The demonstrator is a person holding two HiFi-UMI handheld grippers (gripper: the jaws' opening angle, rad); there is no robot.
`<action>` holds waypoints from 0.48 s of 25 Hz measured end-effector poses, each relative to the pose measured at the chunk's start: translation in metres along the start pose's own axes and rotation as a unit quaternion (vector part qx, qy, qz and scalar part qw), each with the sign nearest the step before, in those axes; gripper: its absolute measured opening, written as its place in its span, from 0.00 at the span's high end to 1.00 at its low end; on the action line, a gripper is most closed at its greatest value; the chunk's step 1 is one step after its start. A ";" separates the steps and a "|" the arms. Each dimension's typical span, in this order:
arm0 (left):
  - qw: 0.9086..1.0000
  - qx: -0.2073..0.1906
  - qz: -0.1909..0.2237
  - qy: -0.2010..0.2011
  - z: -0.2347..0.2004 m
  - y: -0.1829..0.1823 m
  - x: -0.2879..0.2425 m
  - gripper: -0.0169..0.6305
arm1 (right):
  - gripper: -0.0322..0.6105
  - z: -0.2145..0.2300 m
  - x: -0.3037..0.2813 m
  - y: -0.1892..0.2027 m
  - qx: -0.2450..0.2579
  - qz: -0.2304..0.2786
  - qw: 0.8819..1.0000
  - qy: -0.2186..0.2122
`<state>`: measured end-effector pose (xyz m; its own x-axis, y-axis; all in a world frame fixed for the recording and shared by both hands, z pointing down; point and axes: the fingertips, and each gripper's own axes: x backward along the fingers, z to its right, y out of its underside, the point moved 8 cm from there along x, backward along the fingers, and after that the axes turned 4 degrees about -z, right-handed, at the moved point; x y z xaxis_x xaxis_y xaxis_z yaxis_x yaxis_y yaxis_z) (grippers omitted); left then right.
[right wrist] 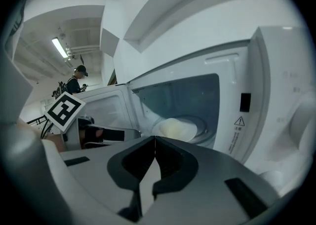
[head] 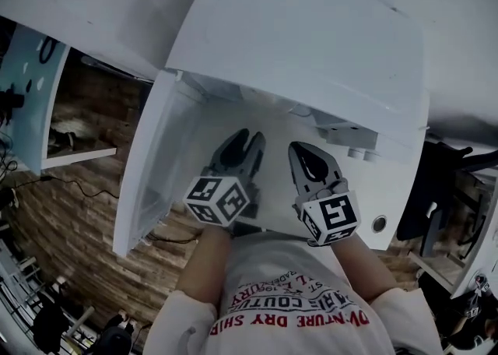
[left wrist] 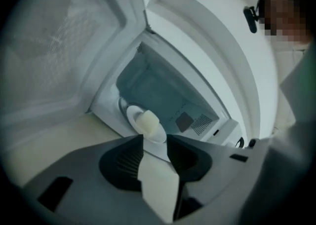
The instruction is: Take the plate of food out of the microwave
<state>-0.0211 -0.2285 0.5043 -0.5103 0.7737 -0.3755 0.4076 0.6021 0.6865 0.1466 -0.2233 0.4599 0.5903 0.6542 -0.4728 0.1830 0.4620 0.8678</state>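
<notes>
Sitting inside the microwave [right wrist: 256, 71], the plate of food [left wrist: 145, 123] is untouched. Door [head: 148, 174] stands open. Left tool [left wrist: 154, 139] spread, empty, before the microwave; right tool [right wrist: 154, 140] pressed together. Removal outstanding.

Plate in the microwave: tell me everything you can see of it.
The plate is round, white and ceramic-looking. It lies flat on the turntable inside the microwave, whose door stands open. A pale yellowish mound of food sits on it; what kind I cannot tell. Nothing else touches it: the left gripper and the right gripper are both short of it, outside the cavity.
</notes>
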 end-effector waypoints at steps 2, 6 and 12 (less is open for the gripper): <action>1.000 0.030 0.000 0.002 -0.009 0.005 -0.013 0.77 | 0.93 0.009 -0.005 0.005 0.001 -0.013 1.000 0.003; 0.995 0.096 0.017 0.015 -0.018 0.005 -0.033 0.77 | 0.93 0.024 -0.010 0.013 -0.004 -0.028 1.000 0.010; 0.992 0.124 0.020 0.001 -0.027 0.004 -0.057 0.77 | 0.93 0.030 -0.011 0.022 -0.003 -0.042 0.999 0.005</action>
<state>-0.0106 -0.2761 0.5450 -0.4912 0.7981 -0.3491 0.6015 0.6006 0.5267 0.1679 -0.2382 0.4884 0.5655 0.6186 -0.5455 0.2268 0.5193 0.8239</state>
